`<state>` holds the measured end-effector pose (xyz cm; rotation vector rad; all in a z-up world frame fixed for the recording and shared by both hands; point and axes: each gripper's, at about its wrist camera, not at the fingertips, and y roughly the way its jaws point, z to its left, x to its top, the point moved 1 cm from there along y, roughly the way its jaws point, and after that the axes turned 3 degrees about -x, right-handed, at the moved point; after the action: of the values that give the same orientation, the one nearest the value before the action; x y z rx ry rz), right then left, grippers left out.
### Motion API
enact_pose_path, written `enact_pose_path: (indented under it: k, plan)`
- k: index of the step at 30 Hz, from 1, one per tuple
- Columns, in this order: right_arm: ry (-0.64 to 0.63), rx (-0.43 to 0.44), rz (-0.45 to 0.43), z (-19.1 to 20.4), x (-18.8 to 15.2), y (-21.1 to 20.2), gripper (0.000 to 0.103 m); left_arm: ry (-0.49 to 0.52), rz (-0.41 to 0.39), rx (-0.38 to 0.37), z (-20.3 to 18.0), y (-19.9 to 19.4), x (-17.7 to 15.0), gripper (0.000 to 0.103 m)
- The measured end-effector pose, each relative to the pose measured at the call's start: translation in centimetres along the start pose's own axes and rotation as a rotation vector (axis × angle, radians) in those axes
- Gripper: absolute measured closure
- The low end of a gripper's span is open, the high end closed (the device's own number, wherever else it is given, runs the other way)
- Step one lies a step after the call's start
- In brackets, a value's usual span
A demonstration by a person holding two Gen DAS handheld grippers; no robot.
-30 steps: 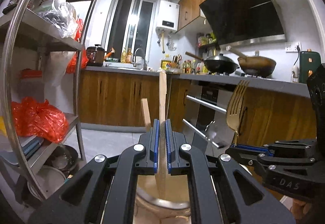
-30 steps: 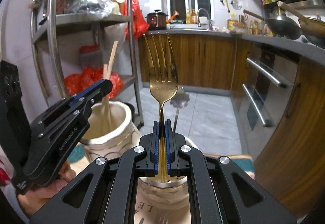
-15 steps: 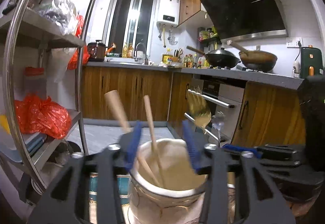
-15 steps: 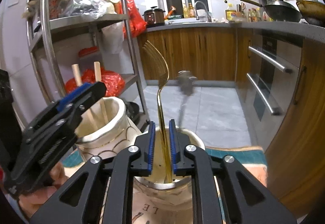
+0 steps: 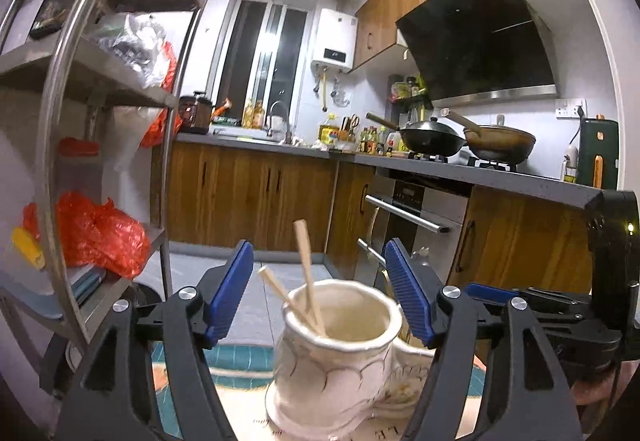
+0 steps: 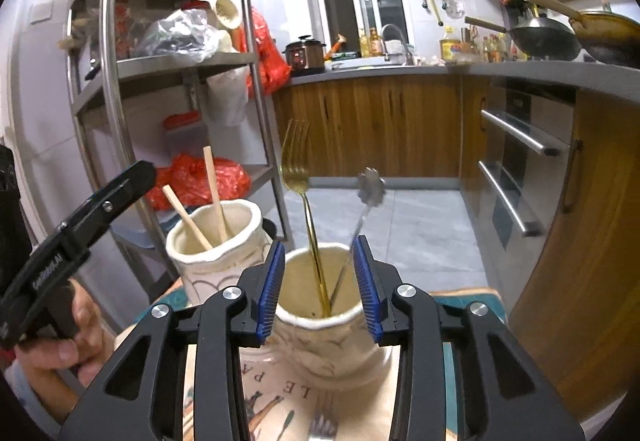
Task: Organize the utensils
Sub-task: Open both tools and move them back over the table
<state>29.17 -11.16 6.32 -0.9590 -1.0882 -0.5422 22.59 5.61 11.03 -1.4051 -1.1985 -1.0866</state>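
Both grippers open over their ceramic holders; utensils stood inside.

Left gripper (image 5: 318, 291) fingers were spread around left holder (image 5: 340, 345) holding two wooden sticks (image 5: 306, 273). Right gripper (image 6: 319, 283) fingers were apart, gold fork (image 6: 298, 177) in right holder (image 6: 332, 341). Judgement: withdraw straight up, avoiding handles. Silver utensil (image 6: 370, 189) blurred; holder bases hidden.

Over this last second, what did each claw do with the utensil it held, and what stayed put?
Both let go. The left claw opened and released its wooden stick, which now leans in the left jar beside another stick. The right claw opened and dropped the gold fork into the right jar, next to a silver utensil. Both claws drew back slightly. The jars stayed in place.
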Motion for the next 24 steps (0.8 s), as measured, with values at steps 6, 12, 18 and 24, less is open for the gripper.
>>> enact_pose_path:
  k: [6, 12, 18, 24]
  plan:
    - [0.021, -0.025, 0.025, -0.9, -1.8, -0.9, 0.066, -0.019, 0.092, 0.031, 1.5, -1.4, -1.6, 0.035]
    - [0.022, -0.030, 0.062, -0.9, -3.3, -1.4, 0.066, -0.013, 0.161, 0.037, 2.3, -2.2, -3.3, 0.036]
    - [0.016, -0.030, 0.116, -0.7, -5.5, -1.7, 0.066, 0.013, 0.250, 0.029, 2.0, -2.9, -5.4, 0.037]
    - [0.006, -0.030, 0.170, -0.5, -7.7, -2.3, 0.066, 0.048, 0.344, 0.011, 1.3, -2.7, -7.3, 0.038]
